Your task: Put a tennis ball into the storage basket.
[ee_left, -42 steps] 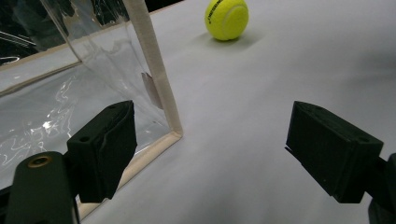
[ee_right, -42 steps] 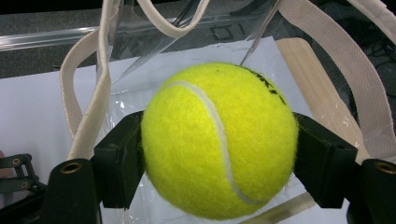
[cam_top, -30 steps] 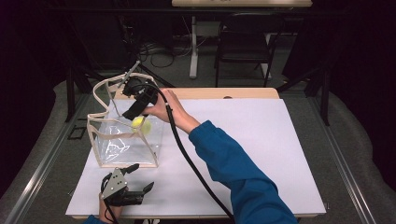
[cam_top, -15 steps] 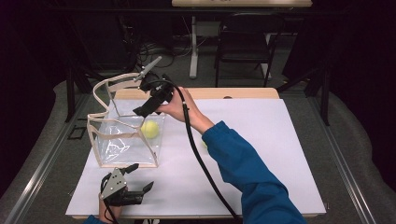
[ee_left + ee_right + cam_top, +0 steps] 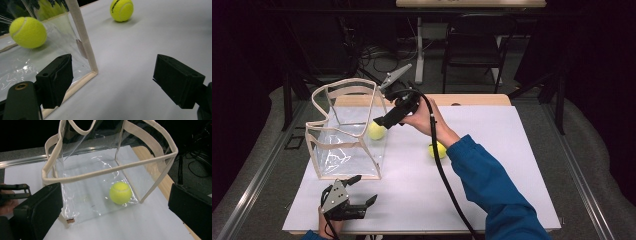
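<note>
A clear bag with beige trim stands open on the left of the white table. One yellow tennis ball lies on the bag's floor by its right wall; in the right gripper view this ball rests inside the bag. A second tennis ball lies on the table beside the right forearm. My right gripper hovers at the bag's right edge, open; its jaws have just been opening and nothing is between them. My left gripper rests open in front of the bag, near its corner.
The table's wooden far edge runs behind the bag. The right gripper's black cable trails across the table's middle. Chairs and cables stand on the dark floor beyond. The left gripper view shows both balls, in the bag and loose.
The right gripper let go of the tennis ball, which now lies in the bag, and drew back to the right out of the bag's mouth. The left gripper stayed still.
</note>
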{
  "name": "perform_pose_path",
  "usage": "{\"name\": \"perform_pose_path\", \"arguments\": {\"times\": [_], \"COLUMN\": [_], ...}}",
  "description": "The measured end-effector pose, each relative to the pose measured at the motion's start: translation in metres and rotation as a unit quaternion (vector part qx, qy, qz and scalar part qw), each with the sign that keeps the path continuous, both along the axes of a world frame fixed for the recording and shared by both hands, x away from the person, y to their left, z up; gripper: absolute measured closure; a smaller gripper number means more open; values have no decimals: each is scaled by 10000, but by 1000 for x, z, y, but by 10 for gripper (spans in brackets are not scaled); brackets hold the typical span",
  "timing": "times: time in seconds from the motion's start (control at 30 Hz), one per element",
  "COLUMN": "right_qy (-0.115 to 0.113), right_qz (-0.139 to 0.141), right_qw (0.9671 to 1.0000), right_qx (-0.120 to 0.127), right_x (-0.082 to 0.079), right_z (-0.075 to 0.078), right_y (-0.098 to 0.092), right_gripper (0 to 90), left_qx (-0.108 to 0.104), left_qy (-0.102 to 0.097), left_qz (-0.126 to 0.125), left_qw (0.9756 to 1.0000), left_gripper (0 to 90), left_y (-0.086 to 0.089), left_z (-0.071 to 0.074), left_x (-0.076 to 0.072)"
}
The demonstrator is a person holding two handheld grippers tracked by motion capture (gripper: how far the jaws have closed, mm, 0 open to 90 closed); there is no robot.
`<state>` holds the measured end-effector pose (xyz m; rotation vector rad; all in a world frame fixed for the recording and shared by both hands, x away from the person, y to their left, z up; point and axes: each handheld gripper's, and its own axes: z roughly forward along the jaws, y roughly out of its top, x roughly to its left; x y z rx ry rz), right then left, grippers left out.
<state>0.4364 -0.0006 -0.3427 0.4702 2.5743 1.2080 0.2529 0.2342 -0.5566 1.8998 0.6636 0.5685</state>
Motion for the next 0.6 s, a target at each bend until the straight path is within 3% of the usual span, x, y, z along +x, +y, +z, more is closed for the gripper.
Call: {"name": "perform_pose_path", "arguments": {"times": [0.6], "right_qy": [16], "right_qz": [-216], "right_qw": [9998], "right_qx": [-32], "right_x": [-10], "right_z": [-22], "right_y": [-42], "right_gripper": [0], "left_qx": [6], "left_qy": [-8], "left_qz": [-8], "left_qw": [10000], "left_gripper": [160], "left_y": [0], "left_z": [0], "left_x": [0]}}
